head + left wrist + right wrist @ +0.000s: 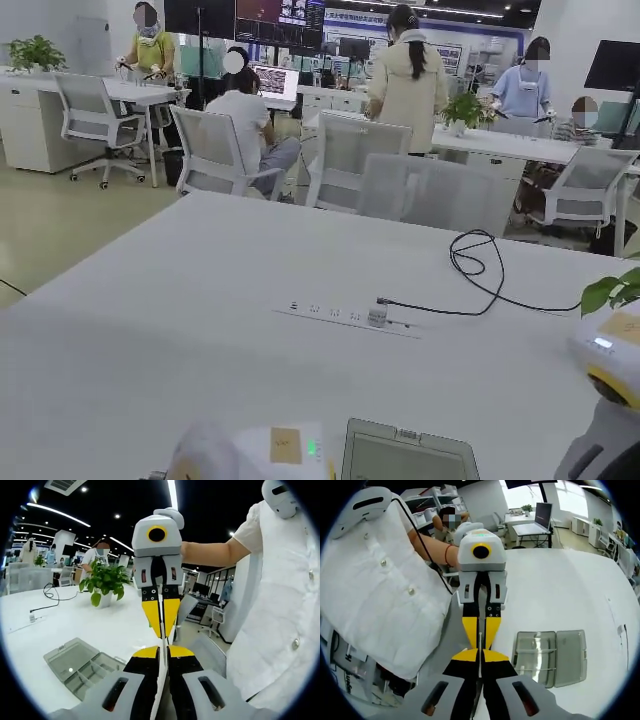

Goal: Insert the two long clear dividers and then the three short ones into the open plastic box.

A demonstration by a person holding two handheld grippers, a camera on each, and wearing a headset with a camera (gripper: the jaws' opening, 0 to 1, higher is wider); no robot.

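White workbench (570, 580) is carrying the open plastic box (532, 652). Left gripper (163, 652) and right gripper (480, 654) are clamping, seemingly, one edge-on clear divider (162, 642). Worth keeping it level while lowering.

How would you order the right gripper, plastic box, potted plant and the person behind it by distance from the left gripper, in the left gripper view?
1. Right gripper, straight ahead, tips meeting the left gripper.
2. Plastic box, lower left, open on the table.
3. Potted plant, upper left, farther along the table.
4. Person, beyond the plant.
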